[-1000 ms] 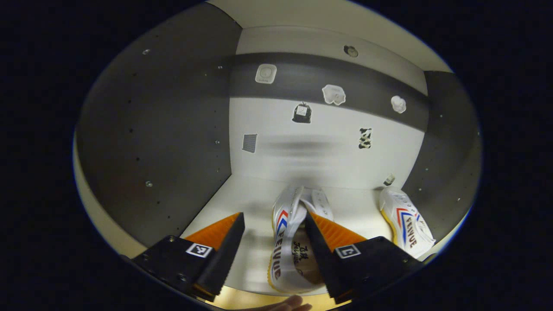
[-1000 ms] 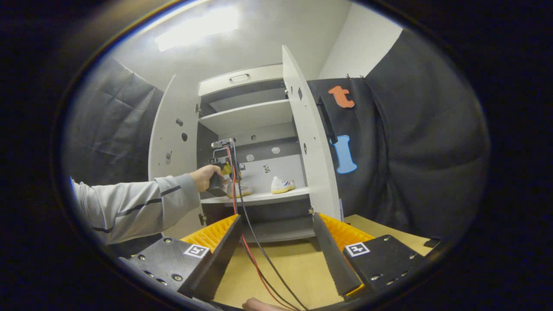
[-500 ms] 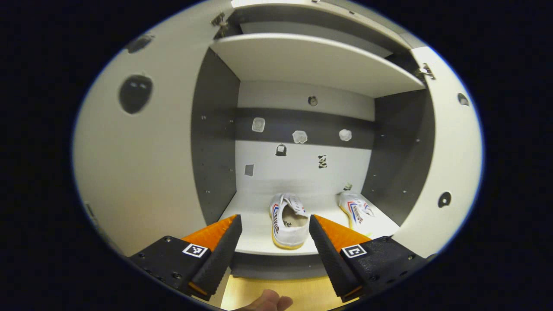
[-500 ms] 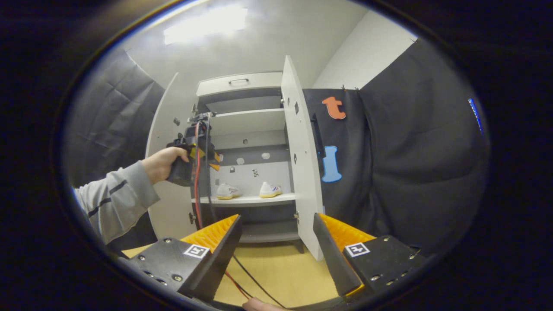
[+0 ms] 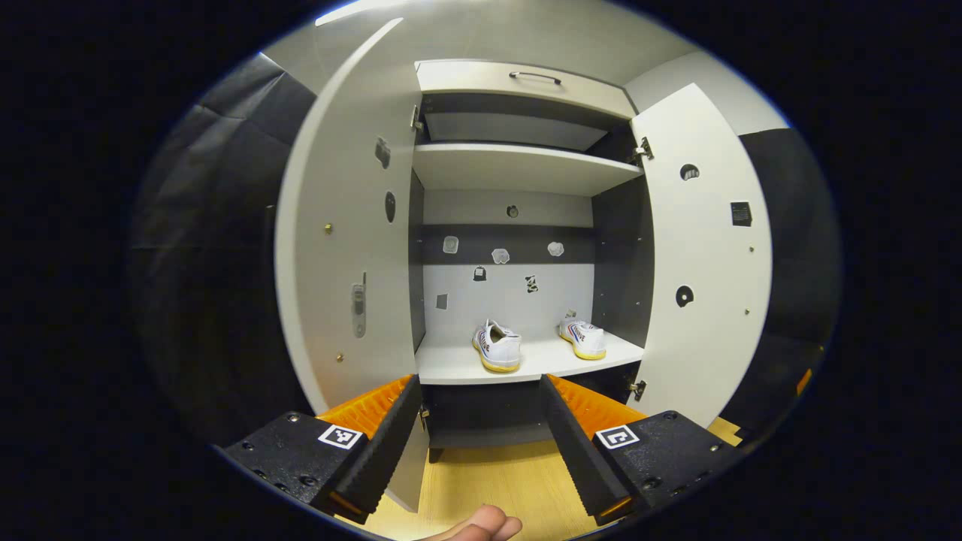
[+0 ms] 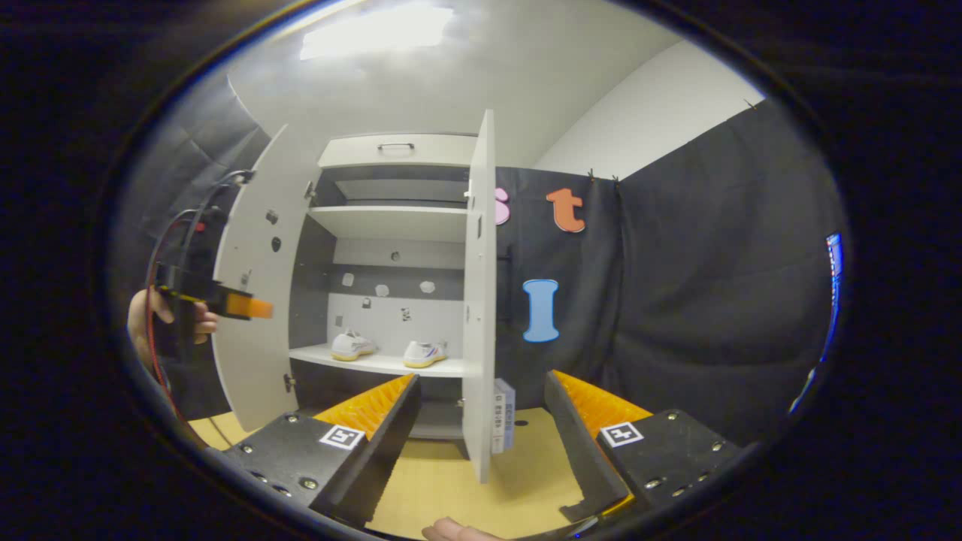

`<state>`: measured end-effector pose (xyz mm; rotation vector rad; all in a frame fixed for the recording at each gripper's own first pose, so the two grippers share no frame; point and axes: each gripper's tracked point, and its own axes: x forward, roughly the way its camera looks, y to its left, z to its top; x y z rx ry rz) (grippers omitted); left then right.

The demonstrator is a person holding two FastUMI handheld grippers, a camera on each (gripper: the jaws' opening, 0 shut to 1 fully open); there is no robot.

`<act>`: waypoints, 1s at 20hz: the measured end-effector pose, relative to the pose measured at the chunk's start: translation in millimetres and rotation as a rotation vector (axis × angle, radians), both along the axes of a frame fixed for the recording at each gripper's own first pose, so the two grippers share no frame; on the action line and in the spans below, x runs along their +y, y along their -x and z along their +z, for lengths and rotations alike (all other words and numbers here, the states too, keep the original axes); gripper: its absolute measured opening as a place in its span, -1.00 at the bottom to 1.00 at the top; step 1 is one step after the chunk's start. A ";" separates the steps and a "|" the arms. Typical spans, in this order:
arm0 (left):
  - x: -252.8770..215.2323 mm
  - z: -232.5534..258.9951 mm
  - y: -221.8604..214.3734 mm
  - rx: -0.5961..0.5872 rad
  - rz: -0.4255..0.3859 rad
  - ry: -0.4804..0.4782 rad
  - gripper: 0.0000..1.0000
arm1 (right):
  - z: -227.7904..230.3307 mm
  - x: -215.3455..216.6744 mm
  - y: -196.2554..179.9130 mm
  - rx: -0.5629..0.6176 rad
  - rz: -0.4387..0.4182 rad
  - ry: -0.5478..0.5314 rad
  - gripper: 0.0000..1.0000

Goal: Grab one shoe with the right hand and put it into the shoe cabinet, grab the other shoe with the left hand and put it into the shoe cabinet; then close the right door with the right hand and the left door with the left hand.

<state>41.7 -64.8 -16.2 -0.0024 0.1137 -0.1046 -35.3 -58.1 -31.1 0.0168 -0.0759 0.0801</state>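
Left gripper (image 5: 477, 443): black finger bodies with screws, each bearing a square black-and-white fiducial tag; ridged finger pads (image 5: 376, 458). Right gripper (image 6: 481, 443): same build, screws and tags. Red and black cables (image 6: 161, 248) loop from the left gripper's body in the right gripper view.

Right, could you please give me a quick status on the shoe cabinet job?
Left gripper and right gripper open, empty. Both shoes on cabinet shelf. Left door, right door open. Nothing blocking.

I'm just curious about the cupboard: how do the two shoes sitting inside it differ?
The left shoe stands nearer the shelf's front edge, its heel and opening facing out; the right shoe sits farther back beside the right wall, angled so its striped side shows. Both are white with yellowish soles, upright on the same shelf.
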 end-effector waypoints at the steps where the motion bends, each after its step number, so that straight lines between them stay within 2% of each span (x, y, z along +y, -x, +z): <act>1: 4.9 -3.7 11.7 -0.008 0.000 0.007 0.94 | 6.2 -10.5 -5.9 0.005 -0.012 0.011 0.94; 3: 7.2 -17.1 35.2 0.003 -0.020 0.030 0.99 | 14.4 -27.6 -19.7 0.026 -0.023 0.036 0.96; 5: 10.6 -30.2 53.9 0.006 -0.037 0.046 0.87 | 24.3 -41.6 -36.0 0.036 -0.028 0.057 0.96; 6: 14.1 -38.5 61.7 0.005 -0.037 0.044 0.94 | 28.6 -47.9 -45.4 0.039 -0.026 0.068 0.96; 9: 18.8 -59.3 84.3 0.011 -0.040 0.053 0.94 | 39.3 -73.9 -79.0 0.052 -0.055 0.090 0.96; 12: 24.8 -68.1 98.4 -0.022 -0.030 0.054 0.94 | 52.1 -85.3 -118.0 0.060 -0.043 0.093 0.96; 14: 22.9 -71.8 105.4 -0.033 -0.051 0.031 0.93 | 57.0 -95.5 -146.7 0.067 -0.050 0.096 0.96; 15: 21.8 -70.0 108.6 -0.046 -0.063 0.030 0.87 | 55.5 -98.0 -161.2 0.075 -0.056 0.090 0.96; 16: 21.2 -68.7 111.1 -0.057 -0.071 0.033 0.93 | 54.1 -99.5 -174.4 0.089 -0.059 0.090 0.96; 20: 34.7 -67.9 113.8 -0.086 -0.064 0.017 0.93 | 40.9 -103.2 -213.9 0.147 -0.062 0.104 0.96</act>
